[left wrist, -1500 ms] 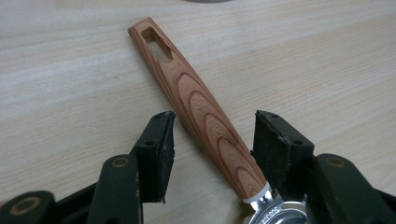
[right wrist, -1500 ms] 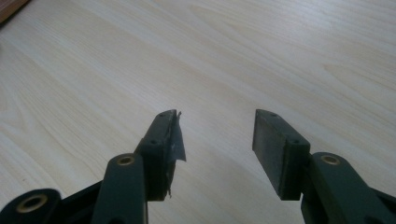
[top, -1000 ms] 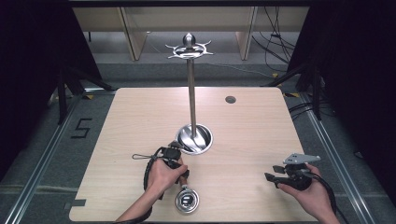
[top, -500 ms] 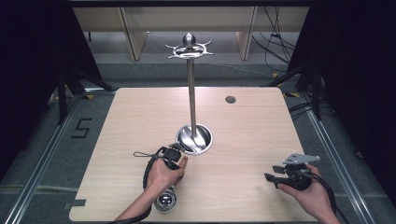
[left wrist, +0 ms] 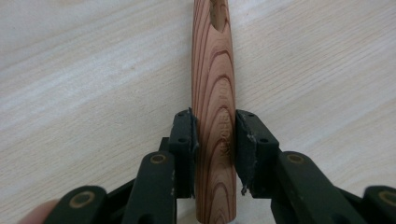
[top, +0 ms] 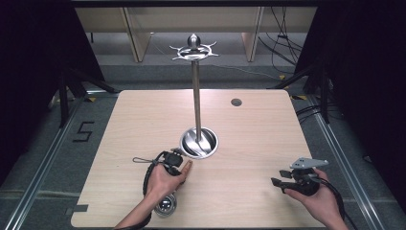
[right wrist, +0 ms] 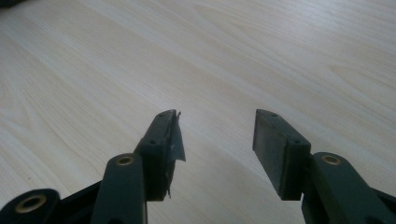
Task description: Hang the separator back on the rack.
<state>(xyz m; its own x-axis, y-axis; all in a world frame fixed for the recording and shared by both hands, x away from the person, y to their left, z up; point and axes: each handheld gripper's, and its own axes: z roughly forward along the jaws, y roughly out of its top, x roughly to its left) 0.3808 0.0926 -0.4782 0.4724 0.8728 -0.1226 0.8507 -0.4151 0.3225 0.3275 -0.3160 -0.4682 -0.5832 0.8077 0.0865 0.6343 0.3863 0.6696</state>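
A utensil with a wooden handle (left wrist: 214,93) and a shiny metal bowl (top: 165,206) lies on the light wooden table (top: 143,124), near its front edge. The handle has a hole near its far end. My left gripper (left wrist: 214,140) has just been closing its jaws, and both pads now press on the handle. In the high view the left gripper (top: 168,160) sits under the person's left hand, which hides its jaws. My right gripper (right wrist: 215,135) is open over bare table with nothing between its fingers, and the high view has the right gripper (top: 277,183) at the front right.
A tall metal stand (top: 195,96) with hooks (top: 194,48) at its top rises from a round shiny base (top: 199,142) at the table's middle. A small dark hole (top: 236,102) marks the far right of the tabletop. Dark curtains flank the table.
The left hand has shifted a little toward the near left, and the metal bowl beneath it has slid left. The right hand has kept still.
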